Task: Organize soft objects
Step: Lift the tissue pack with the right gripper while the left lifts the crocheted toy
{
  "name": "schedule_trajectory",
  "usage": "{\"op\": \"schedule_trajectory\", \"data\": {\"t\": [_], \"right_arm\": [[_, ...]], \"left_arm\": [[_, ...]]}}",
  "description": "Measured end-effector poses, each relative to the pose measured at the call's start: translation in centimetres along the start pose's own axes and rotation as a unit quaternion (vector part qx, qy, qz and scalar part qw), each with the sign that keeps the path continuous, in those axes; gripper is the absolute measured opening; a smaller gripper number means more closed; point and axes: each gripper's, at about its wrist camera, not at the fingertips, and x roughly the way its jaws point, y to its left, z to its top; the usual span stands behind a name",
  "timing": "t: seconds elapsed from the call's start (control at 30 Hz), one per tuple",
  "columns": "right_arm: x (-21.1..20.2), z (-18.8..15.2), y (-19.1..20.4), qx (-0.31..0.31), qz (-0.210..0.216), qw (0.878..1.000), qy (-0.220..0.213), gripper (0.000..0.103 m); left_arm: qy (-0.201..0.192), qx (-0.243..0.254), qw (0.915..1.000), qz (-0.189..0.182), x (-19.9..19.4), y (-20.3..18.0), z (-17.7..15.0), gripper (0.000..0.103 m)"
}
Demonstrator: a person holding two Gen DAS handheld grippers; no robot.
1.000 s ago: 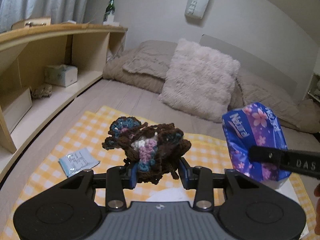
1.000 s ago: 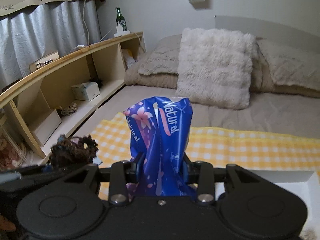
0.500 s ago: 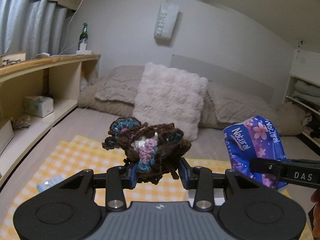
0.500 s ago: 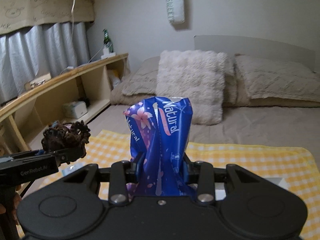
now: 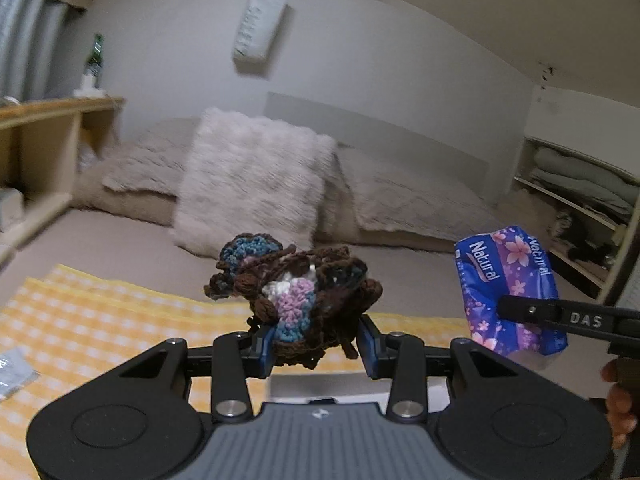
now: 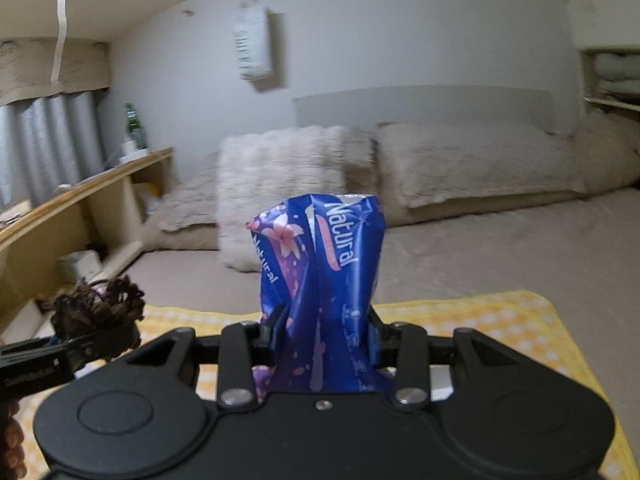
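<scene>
Above one yellow checked cloth (image 5: pixel 100 312), my left gripper (image 5: pixel 316 346) had clamped one crochet bundle (image 5: pixel 296 292); my right gripper (image 6: pixel 322 344) squeezed one blue tissue pack (image 6: pixel 324 280), both held aloft, apart.

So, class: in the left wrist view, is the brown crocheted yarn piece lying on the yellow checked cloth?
No, the brown crocheted yarn piece is clamped between the left gripper fingers, lifted above the yellow checked cloth.
</scene>
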Motion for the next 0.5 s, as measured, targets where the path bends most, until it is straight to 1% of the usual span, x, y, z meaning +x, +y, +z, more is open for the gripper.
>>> {"op": "schedule_trajectory", "data": {"t": [0.1, 0.2, 0.37, 0.5], "right_arm": [[1.0, -0.6, -2.4, 0.014, -0.021, 1.000, 0.009, 0.040], [2.2, -1.5, -4.2, 0.014, -0.039, 0.999, 0.019, 0.040], [3.9, -2.9, -5.9, 0.009, -0.055, 0.998, 0.033, 0.040], [5.9, -4.2, -6.8, 0.008, -0.069, 0.996, 0.051, 0.040]], "left_arm": [[0.018, -0.003, 0.9995, -0.027, 1.9, -1.3, -0.8, 0.042], [0.039, -0.005, 0.9979, -0.052, 4.0, -2.7, -1.6, 0.042], [0.074, -0.019, 0.9928, -0.092, 7.2, -4.5, -3.7, 0.042], [0.106, -0.013, 0.9874, -0.116, 9.7, -5.8, -5.7, 0.042]]}}
